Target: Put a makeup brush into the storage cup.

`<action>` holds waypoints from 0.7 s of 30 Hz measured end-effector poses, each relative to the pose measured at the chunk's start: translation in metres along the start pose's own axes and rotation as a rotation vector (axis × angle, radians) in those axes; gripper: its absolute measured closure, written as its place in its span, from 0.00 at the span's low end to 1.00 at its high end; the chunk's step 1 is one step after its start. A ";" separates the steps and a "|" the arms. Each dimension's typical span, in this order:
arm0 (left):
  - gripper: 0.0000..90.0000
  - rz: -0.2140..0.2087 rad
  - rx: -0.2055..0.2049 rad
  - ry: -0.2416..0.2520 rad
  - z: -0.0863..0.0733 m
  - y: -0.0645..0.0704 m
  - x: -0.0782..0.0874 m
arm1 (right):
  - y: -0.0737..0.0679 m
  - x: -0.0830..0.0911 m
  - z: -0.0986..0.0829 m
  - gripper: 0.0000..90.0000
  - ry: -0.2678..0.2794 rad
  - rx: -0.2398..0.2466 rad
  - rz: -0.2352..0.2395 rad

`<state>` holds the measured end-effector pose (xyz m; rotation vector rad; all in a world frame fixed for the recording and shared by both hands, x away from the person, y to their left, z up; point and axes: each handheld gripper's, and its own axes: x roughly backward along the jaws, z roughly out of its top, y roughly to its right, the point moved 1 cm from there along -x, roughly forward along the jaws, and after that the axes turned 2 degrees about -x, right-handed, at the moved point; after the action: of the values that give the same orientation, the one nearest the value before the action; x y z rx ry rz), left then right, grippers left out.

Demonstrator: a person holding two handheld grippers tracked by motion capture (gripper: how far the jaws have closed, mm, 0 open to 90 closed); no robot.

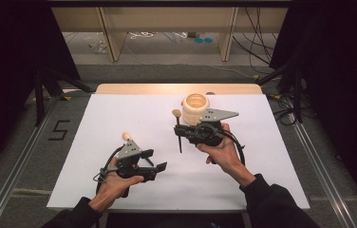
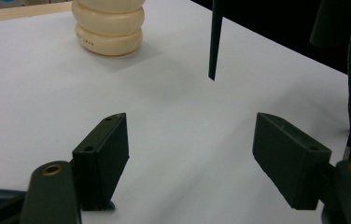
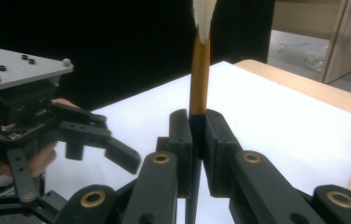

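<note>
Pinching slim brush (image 3: 199, 79), R tool (image 3: 198, 140) nr ribbed cream holder (image 1: 195, 108); L tool (image 2: 192, 161) spread.

In the left gripper view, the left gripper (image 2: 190, 154) hangs just above the white counter (image 2: 33, 93) with its two black jaws spread wide apart and nothing between them. Beyond the jaws, a dark, slender brush handle (image 2: 215, 39) points downward, its tip just clear of the counter. Farther off to the left stands a cream ribbed holder (image 2: 109, 28), near the counter's wooden edge.
</note>
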<state>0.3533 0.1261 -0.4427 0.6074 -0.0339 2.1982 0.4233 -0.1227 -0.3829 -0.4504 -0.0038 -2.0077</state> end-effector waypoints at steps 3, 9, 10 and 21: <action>0.28 0.003 0.006 0.000 -0.002 0.000 0.002 | 0.003 0.004 0.003 0.92 -0.010 0.027 -0.023; 0.27 0.009 -0.003 -0.013 -0.006 0.000 0.004 | 0.010 0.008 0.005 0.92 -0.012 0.042 -0.048; 0.27 0.010 -0.004 -0.014 -0.006 0.000 0.004 | 0.012 0.009 0.006 0.92 -0.012 0.038 -0.049; 0.26 0.015 0.009 -0.007 -0.010 0.000 0.007 | 0.034 0.018 0.011 0.92 -0.003 0.029 -0.113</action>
<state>0.3454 0.1335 -0.4487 0.6216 -0.0317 2.2124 0.4487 -0.1520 -0.3738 -0.4426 -0.0616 -2.1153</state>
